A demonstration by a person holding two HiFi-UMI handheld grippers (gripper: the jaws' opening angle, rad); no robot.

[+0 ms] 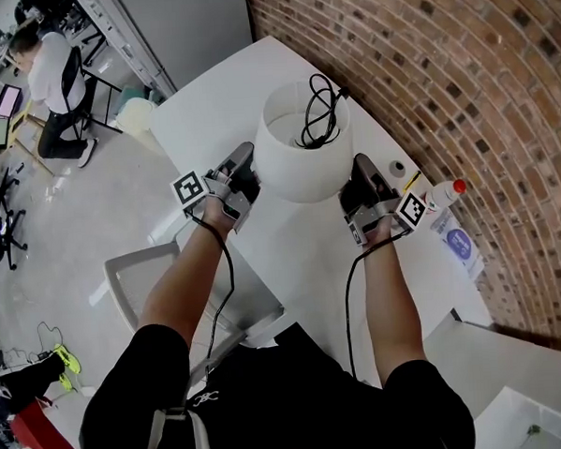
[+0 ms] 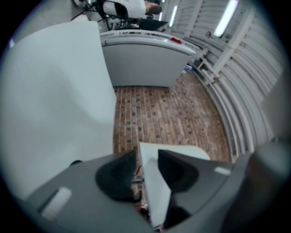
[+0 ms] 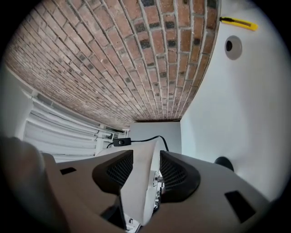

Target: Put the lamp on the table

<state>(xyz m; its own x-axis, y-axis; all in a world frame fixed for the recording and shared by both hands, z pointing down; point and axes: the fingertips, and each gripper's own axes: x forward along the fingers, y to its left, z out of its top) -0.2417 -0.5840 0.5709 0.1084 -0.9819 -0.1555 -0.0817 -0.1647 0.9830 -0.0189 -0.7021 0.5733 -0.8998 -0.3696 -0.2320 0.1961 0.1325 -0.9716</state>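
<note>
Placement looks nearly finished to us: the left tongs (image 1: 244,170) gape loosely around the shade at 9 o'clock of the lamp (image 1: 291,162) standing on the desk (image 1: 301,255), the right tongs (image 1: 360,173) likewise at 3 o'clock, leaving only withdrawal, while just the right gripper view shows us the cord's switch (image 3: 117,142).

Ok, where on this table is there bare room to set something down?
The table is bare on the near side of the lamp, between the left gripper and the right gripper, and at its far end. The strip along the brick wall is crowded: bottle, yellow knife, blue-printed sheet.
</note>
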